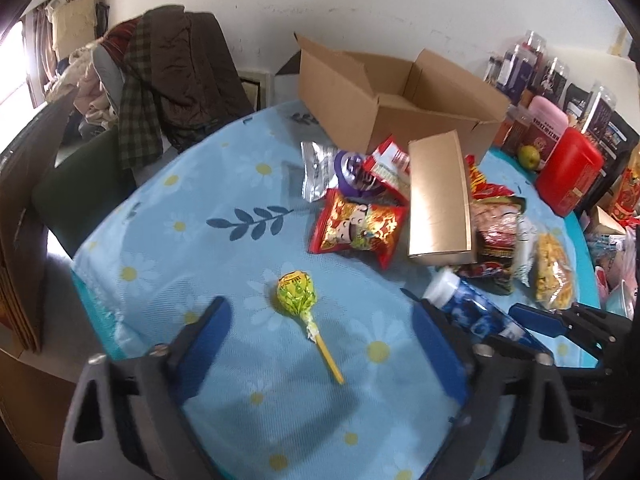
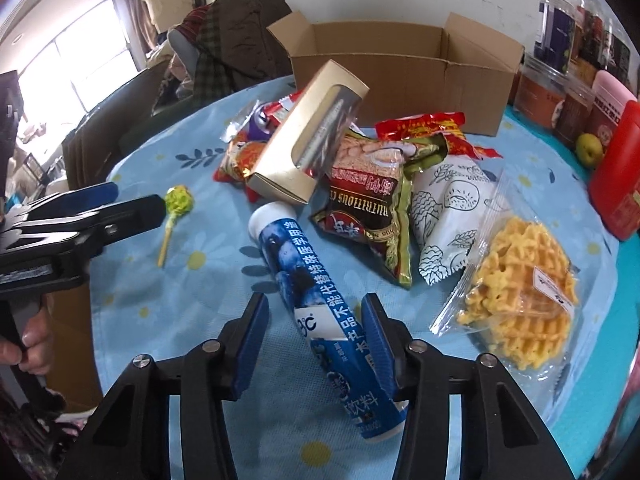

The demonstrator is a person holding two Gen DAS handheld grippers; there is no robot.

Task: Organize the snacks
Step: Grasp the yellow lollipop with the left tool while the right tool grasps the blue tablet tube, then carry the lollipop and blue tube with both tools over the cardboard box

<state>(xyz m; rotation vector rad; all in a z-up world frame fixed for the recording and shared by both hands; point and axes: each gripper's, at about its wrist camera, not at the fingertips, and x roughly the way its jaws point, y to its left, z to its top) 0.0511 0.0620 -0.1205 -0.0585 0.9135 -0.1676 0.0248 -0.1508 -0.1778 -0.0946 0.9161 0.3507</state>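
On the tablecloth (image 1: pixel 168 240), both grippers gape: left gripper (image 1: pixel 320 332) around lollipop (image 1: pixel 298 292), right gripper (image 2: pixel 316 328) around tube (image 2: pixel 320 300).

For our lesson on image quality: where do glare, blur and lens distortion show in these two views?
Left wrist view: window blown out at far left, cardboard box slightly soft, table edge bowed. Right wrist view: window overexposed, blue tube sharp, dark corners from the fisheye.

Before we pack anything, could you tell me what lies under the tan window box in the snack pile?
The tan window box rests tilted on a red snack bag and overlaps a dark peanut bag. Anything directly beneath it is hidden.
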